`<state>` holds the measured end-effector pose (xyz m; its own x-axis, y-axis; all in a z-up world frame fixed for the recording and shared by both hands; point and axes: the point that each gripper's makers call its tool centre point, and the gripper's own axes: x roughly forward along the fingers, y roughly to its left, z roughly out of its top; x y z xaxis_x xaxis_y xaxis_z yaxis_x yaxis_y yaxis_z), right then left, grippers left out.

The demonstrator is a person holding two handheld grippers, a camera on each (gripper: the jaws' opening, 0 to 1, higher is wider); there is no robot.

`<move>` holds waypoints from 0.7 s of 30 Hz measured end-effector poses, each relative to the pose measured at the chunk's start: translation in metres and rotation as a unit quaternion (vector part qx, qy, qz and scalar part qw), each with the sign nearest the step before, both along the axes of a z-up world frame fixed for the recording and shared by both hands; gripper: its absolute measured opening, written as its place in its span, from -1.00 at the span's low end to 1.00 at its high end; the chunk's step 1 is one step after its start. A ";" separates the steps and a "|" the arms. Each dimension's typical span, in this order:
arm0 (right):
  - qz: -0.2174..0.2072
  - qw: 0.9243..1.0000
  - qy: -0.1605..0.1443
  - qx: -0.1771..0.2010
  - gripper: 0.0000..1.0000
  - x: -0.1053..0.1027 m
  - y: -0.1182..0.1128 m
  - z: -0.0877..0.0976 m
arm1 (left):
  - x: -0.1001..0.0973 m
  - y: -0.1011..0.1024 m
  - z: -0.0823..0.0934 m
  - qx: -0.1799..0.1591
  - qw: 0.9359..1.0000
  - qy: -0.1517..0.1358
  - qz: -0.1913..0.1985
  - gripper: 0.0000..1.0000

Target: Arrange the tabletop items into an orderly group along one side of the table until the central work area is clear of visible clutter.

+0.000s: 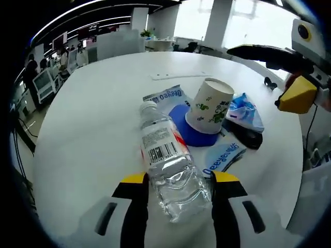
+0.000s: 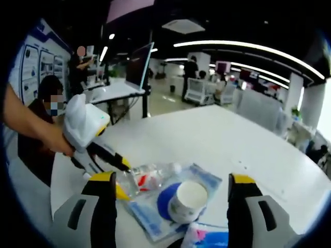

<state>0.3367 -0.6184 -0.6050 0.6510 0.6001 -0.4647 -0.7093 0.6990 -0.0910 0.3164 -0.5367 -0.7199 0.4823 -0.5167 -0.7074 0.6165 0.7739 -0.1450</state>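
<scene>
The left gripper [image 1: 179, 194] has broad white jaws faced in black, with yellow tips and dark oval slots. The right gripper [image 2: 174, 194] matches: white jaws, black inner faces, yellow tips.

White table [image 1: 88, 129]: wide bare stretch left of and beyond clutter, free passage there. Cluster blocks centre-right: lying water bottle [image 1: 166, 155], upturned paper cup [image 1: 209, 106] on blue coaster [image 1: 192, 133], wet-wipe packs [image 1: 223, 157], dark object [image 1: 247, 137] just beside.
</scene>
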 end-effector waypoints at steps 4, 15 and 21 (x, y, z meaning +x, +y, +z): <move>0.003 1.000 0.004 -0.011 0.64 -0.004 -0.001 0.001 | 0.000 0.002 0.000 0.022 0.999 -0.010 -0.023 -0.06; 0.008 1.000 0.005 -0.015 0.50 -0.016 0.003 0.014 | -0.008 0.006 0.001 0.044 0.997 -0.009 -0.055 -0.06; 0.013 1.000 0.000 -0.024 0.46 -0.022 0.006 0.019 | -0.009 0.005 0.003 0.037 0.998 -0.009 -0.046 -0.07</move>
<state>0.3149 -0.6121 -0.5859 0.6351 0.5940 -0.4938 -0.7275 0.6749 -0.1237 0.3079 -0.5316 -0.7174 0.4480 -0.5055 -0.7374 0.6876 0.7220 -0.0772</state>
